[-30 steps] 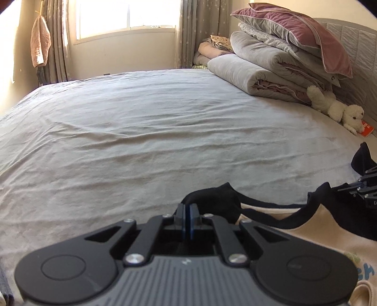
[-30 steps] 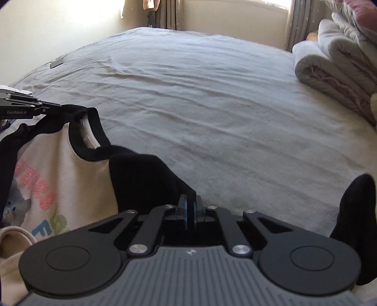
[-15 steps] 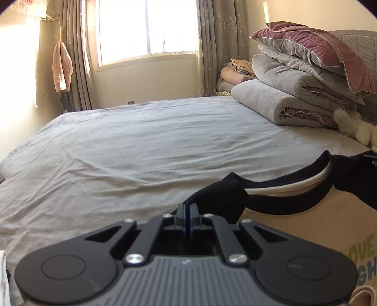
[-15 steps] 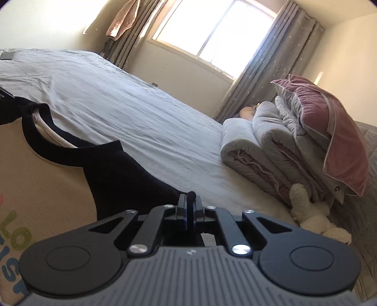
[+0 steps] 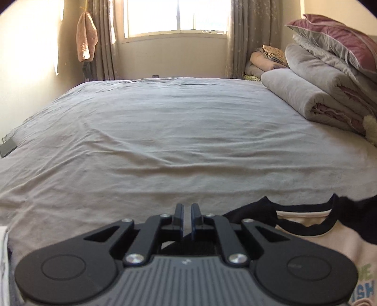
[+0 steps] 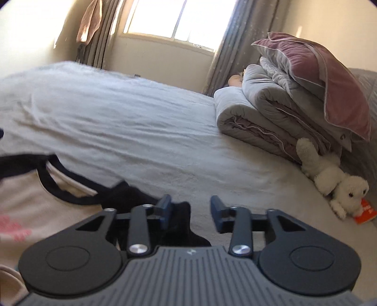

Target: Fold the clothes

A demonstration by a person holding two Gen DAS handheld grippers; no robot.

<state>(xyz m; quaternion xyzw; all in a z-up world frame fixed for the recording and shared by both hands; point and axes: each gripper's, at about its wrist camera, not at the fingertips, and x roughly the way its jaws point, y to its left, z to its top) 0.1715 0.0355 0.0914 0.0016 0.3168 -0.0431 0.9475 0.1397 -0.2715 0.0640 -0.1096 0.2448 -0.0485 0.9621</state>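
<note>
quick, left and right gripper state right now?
left gripper: slightly open, a narrow gap, holding nothing.
right gripper: wide open, empty, the shirt lies loose beside it.

Sunlit bdrm w/ grey bed (image 5: 179,131), curtained window (image 5: 176,16), stacked quilts (image 6: 271,113) at right.

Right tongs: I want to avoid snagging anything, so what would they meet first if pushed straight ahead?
Probably just the grey bedsheet. The right tongs stand open, with the shirt's black sleeve lying low between them. The folded quilts and plush dog sit off to the right, though depth is unclear.
</note>
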